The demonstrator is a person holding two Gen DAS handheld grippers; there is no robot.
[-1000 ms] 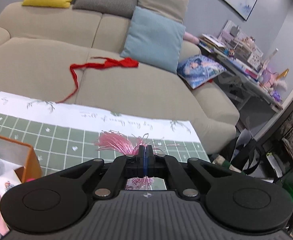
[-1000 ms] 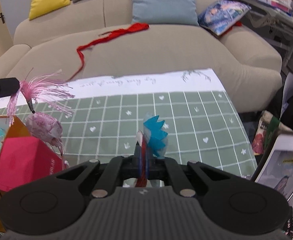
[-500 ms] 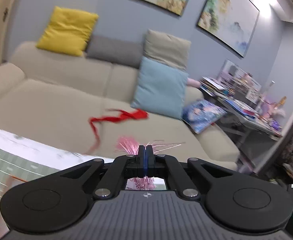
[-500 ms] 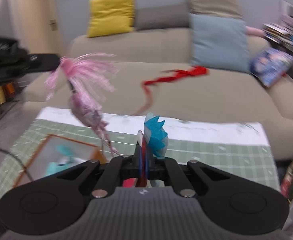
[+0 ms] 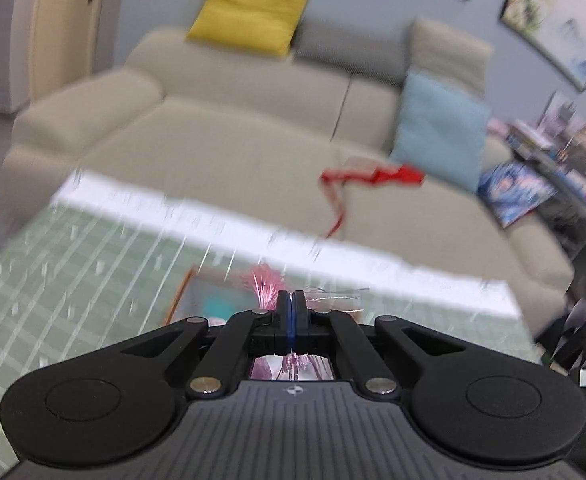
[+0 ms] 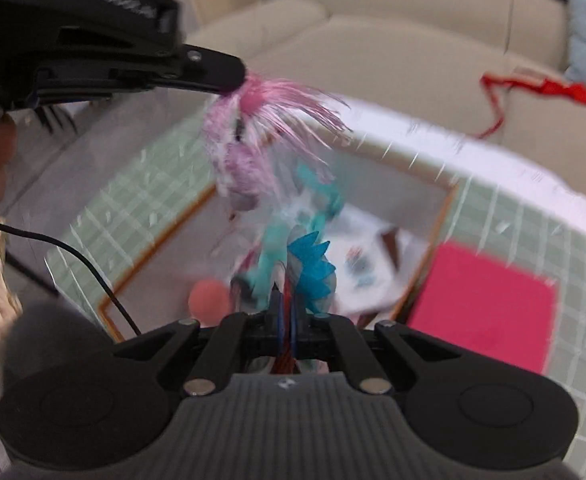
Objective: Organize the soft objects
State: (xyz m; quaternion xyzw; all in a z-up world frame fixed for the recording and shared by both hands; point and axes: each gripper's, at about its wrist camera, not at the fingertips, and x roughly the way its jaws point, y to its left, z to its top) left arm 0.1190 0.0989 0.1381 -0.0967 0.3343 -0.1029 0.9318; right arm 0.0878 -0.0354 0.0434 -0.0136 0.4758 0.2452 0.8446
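The left gripper [image 6: 233,76] is clamped on a pink tasselled toy [image 6: 249,140] above the orange-rimmed box [image 6: 433,248], and the right gripper [image 6: 287,300] pinches a blue spiky toy [image 6: 313,268].

Left gripper [image 5: 291,312]: matt black plastic, ribbed grey housing, shiny metal pivot pins. Pink toy [image 6: 249,148]: fuzzy plush body, glossy thin plastic strands. Blue spiky piece [image 6: 313,268]: translucent plastic. Sofa [image 5: 253,136]: matt beige woven cloth. Green checked tablecloth [image 5: 73,248]: smooth, slight sheen.

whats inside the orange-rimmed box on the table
In the orange-rimmed box: a teal plush toy, a pinkish-orange ball and white printed items. The held toys and right gripper cover its near part.
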